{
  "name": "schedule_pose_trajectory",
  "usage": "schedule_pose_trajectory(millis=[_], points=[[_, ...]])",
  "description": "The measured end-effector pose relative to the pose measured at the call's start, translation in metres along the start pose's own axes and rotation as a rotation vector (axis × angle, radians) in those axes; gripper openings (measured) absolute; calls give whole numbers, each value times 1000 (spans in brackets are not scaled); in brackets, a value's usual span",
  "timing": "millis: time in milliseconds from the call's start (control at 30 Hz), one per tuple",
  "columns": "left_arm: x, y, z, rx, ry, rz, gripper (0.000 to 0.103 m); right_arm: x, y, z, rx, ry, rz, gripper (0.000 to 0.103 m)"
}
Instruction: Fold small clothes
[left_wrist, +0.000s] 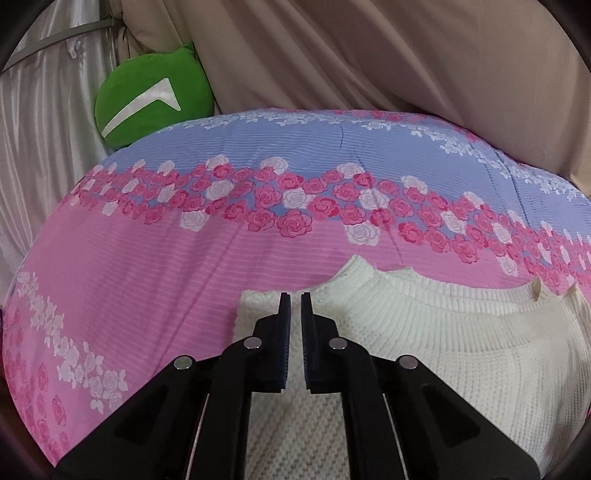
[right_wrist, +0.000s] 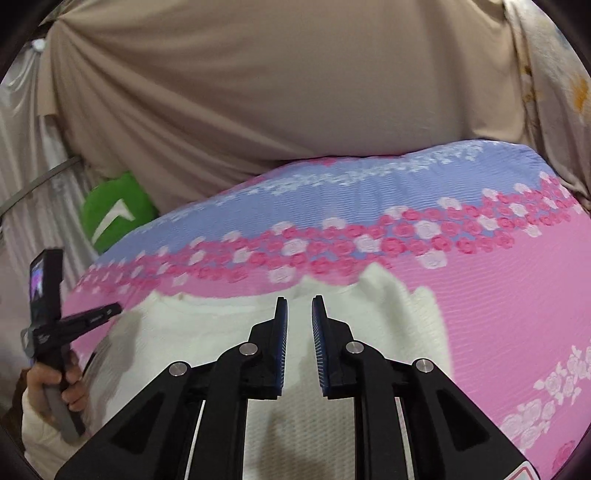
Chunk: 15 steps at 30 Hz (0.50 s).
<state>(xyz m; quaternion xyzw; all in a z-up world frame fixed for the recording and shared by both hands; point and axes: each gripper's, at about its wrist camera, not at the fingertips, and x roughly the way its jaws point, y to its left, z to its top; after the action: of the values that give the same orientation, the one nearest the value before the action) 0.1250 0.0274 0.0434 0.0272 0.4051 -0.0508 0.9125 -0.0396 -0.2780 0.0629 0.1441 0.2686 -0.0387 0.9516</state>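
Observation:
A white knitted sweater (left_wrist: 424, 332) lies flat on a pink and blue rose-print bedcover (left_wrist: 147, 266). My left gripper (left_wrist: 295, 299) hovers over the sweater's left upper corner, jaws a narrow gap apart and holding nothing. In the right wrist view the sweater (right_wrist: 399, 332) spreads below my right gripper (right_wrist: 298, 302), which is slightly open and empty above the garment near its top edge. The left gripper (right_wrist: 107, 312) shows at the left of that view, held in a hand over the sweater's left side.
A green round cushion (left_wrist: 147, 99) with a white mark sits at the bed's far left corner. Beige fabric (left_wrist: 369, 55) hangs behind the bed, and pale satin curtains (left_wrist: 37, 129) hang at the left. The bedcover (right_wrist: 498, 295) extends right of the sweater.

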Motion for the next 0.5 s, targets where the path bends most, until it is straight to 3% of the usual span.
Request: schedule_pose_trajectory(millis=[167,300,367,400,500], points=[[-38,-12,-21,29,-24,-47,6,6,71,-50,-108,122,200,16],[-55,-29,-55,74,27,-137,7,22,87,-84,-122,222,260,16],[-50,-36,-77,116,70,-135,9,24,76,-96,-114,243,212,12],[-44,-33,-84,120,90,-112,9,22,66,-99,-105,240,185,4],[-39,-7,-97,85,102,-88,9,-2,16,-101,-56,209,59,3]])
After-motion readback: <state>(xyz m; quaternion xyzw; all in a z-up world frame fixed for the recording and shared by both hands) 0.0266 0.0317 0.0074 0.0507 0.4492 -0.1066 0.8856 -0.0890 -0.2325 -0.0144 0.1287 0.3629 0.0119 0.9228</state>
